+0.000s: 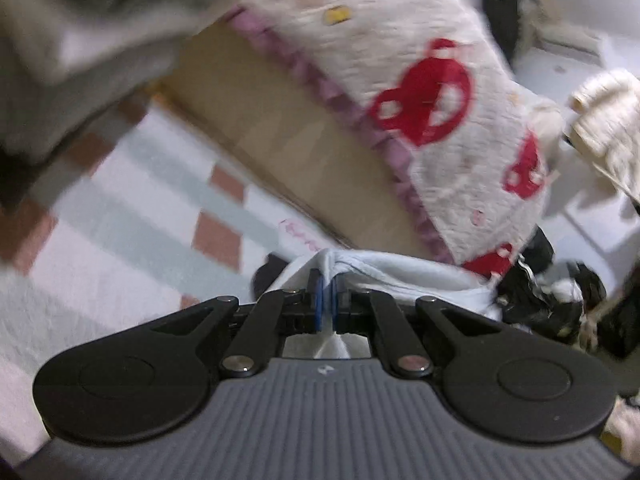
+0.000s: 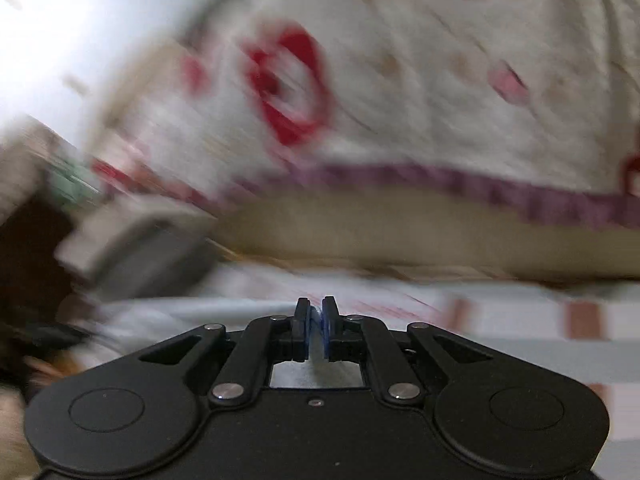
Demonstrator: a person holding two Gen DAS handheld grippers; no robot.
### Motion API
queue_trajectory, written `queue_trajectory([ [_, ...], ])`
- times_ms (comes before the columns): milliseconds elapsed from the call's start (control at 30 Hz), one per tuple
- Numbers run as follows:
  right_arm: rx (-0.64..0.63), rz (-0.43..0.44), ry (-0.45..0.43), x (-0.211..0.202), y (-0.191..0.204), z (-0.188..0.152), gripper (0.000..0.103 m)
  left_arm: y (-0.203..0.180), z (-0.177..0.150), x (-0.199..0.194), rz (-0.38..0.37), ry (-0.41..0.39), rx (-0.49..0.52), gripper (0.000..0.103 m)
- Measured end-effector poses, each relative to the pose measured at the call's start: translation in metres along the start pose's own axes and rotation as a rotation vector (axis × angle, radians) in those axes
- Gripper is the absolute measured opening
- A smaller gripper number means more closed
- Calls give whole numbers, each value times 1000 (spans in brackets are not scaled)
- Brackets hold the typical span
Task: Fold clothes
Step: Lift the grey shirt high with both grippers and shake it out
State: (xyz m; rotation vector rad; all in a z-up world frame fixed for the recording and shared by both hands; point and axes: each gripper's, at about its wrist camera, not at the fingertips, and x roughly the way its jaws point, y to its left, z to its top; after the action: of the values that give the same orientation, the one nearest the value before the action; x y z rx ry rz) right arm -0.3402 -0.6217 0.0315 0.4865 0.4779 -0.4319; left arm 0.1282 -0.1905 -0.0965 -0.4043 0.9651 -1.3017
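Both the left gripper (image 1: pixel 328 300) and right gripper (image 2: pixel 316 320) pinch the thin, soft, light white cloth garment (image 1: pixel 384 272); edges seem the best hold.

A floor covering (image 1: pixel 120 216) with pale grey-green and white stripes and reddish-brown squares is seen in both wrist views. A tan wooden bed side panel (image 1: pixel 288 148) is set above it. The bed is covered by a cream blanket (image 1: pixel 400 40) printed with red shapes (image 1: pixel 424 96) and edged with a purple trim (image 1: pixel 320 80). A bright white wall (image 2: pixel 80 40) is visible at upper left in the blurred right wrist view.
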Motion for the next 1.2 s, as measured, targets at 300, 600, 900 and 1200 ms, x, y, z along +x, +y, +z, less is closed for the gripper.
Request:
queue_trajectory([
  [300, -217, -230, 369, 126, 28, -46, 11, 3, -26, 61, 183, 160, 141, 5],
  [600, 19, -206, 336, 112, -20, -70, 61, -11, -43, 63, 245, 236, 304, 65],
  [900, -168, -272, 128, 85, 35, -73, 12, -35, -40, 64, 317, 107, 357, 4],
  [1200, -170, -294, -179, -48, 91, -52, 10, -148, -34, -28, 432, -218, 541, 2],
])
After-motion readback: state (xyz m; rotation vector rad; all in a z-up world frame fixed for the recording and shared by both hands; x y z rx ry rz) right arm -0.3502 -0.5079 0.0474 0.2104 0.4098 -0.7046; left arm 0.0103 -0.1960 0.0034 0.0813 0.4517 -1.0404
